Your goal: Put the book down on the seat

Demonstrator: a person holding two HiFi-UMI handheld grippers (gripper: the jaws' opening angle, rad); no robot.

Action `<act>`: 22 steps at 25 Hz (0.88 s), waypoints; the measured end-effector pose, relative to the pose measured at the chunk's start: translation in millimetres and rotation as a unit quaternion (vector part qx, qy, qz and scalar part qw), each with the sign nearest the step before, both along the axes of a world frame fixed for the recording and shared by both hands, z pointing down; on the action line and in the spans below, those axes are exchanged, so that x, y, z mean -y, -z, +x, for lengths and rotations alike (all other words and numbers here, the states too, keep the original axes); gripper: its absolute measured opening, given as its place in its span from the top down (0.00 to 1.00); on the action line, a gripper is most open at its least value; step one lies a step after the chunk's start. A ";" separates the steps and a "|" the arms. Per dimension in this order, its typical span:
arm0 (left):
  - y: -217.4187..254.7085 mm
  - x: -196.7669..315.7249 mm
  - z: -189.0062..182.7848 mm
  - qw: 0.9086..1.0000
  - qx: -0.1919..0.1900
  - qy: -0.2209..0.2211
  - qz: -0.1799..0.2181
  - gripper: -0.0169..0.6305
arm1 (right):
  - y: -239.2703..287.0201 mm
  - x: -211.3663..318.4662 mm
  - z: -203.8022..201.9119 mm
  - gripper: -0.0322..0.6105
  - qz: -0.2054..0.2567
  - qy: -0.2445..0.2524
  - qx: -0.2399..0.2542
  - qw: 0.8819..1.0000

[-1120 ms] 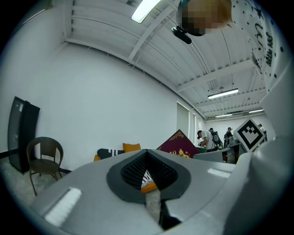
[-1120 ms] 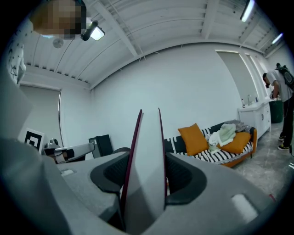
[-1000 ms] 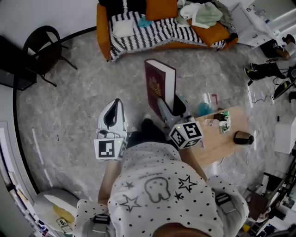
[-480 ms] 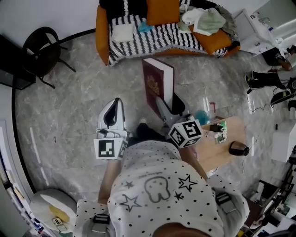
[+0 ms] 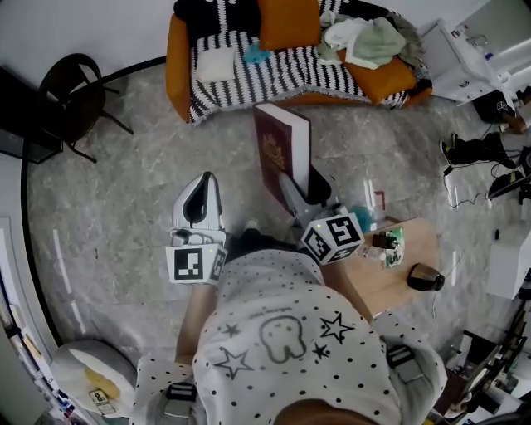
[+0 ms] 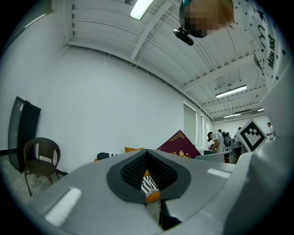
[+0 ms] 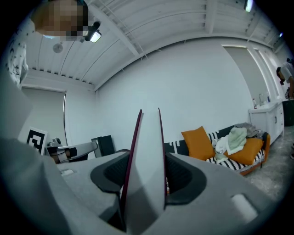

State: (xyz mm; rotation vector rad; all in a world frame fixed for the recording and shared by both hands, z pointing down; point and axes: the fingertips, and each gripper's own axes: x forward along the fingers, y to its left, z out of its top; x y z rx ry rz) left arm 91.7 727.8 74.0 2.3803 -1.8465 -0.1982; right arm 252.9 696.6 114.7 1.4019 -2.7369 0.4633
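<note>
A thick maroon book [image 5: 282,158] with gold ornament stands upright on edge between the jaws of my right gripper [image 5: 297,189], which is shut on its lower part. In the right gripper view the book's page edge [image 7: 146,160] fills the gap between the jaws of that right gripper [image 7: 147,158]. The orange sofa [image 5: 178,58], its seat covered by a black-and-white striped throw [image 5: 274,66], lies ahead of the book. My left gripper [image 5: 199,195] hangs beside it to the left, shut and empty. In the left gripper view that left gripper [image 6: 148,152] points at the sofa, with the book [image 6: 180,144] to the right.
On the sofa lie a white pillow [image 5: 214,62], orange cushions [image 5: 286,21] and crumpled clothes [image 5: 365,37]. A black chair [image 5: 75,91] stands at the left wall. A low wooden table [image 5: 390,270] with small items is at my right. A person's legs [image 5: 473,149] show far right.
The sofa has come a little nearer and the wooden table has slid back and down in the view. The right gripper still holds the book upright; the left gripper stays shut.
</note>
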 end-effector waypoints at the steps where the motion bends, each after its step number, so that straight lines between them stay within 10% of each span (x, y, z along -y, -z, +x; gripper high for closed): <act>1: 0.2 0.1 0.6 1.000 0.000 0.000 0.000 0.97 | -0.2 0.7 1.7 0.60 0.000 -0.002 0.000 1.000; 22: -0.4 54.1 -24.1 1.000 -0.003 -0.027 -0.006 0.97 | -2.4 43.7 -21.7 0.60 -0.011 -0.029 0.000 1.000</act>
